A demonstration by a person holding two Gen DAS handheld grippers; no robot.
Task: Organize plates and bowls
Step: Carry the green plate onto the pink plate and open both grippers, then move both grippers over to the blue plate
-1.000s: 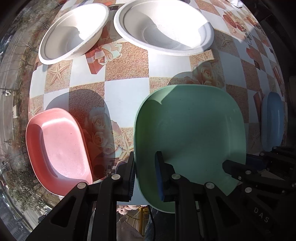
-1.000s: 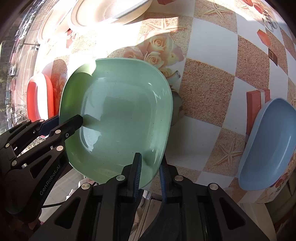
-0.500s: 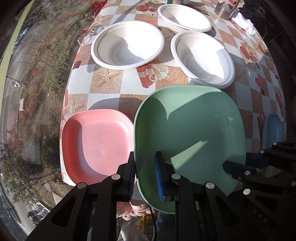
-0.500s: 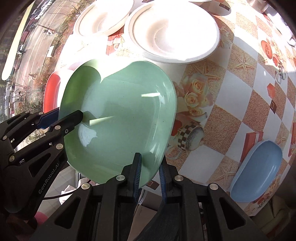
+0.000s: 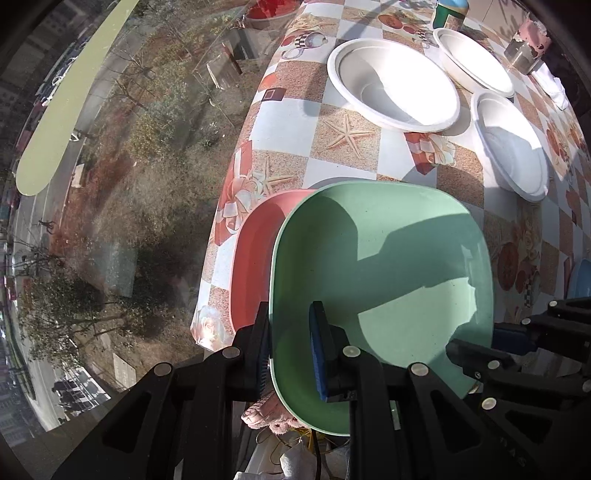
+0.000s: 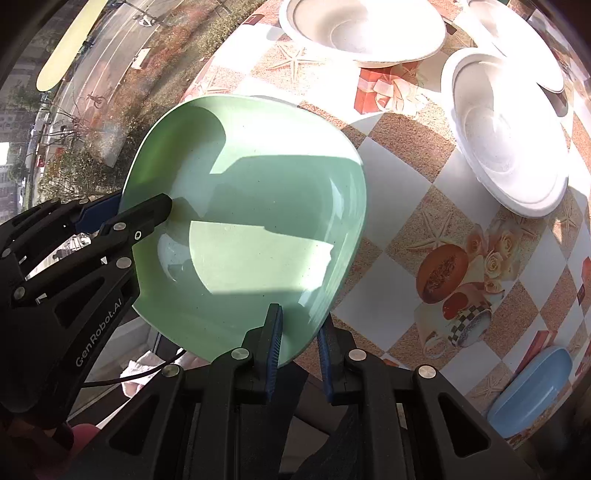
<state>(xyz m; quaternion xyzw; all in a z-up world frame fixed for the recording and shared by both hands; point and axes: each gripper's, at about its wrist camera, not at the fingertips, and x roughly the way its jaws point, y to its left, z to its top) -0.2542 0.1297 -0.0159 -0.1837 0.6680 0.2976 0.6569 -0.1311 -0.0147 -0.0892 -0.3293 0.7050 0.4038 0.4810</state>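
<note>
Both grippers hold a green square plate [image 5: 384, 280] in the air over the table's near left corner. My left gripper [image 5: 290, 347] is shut on its left rim; my right gripper [image 6: 299, 343] is shut on its right rim, and the plate also shows in the right wrist view [image 6: 251, 221]. A pink plate [image 5: 251, 266] lies on the table below, mostly covered by the green plate. Three white bowls [image 5: 391, 81] [image 5: 509, 144] [image 5: 472, 55] sit farther back. A blue plate [image 6: 532, 387] lies at the near right edge.
The table has a checkered cloth [image 5: 295, 122] with starfish and rose prints; its left edge borders a window over a street. A metal cup [image 5: 524, 48] and a green container [image 5: 450, 11] stand at the far end.
Both grippers have carried the green plate left and up; it now overlaps the pink plate. More of the far table and the window has come into view.
</note>
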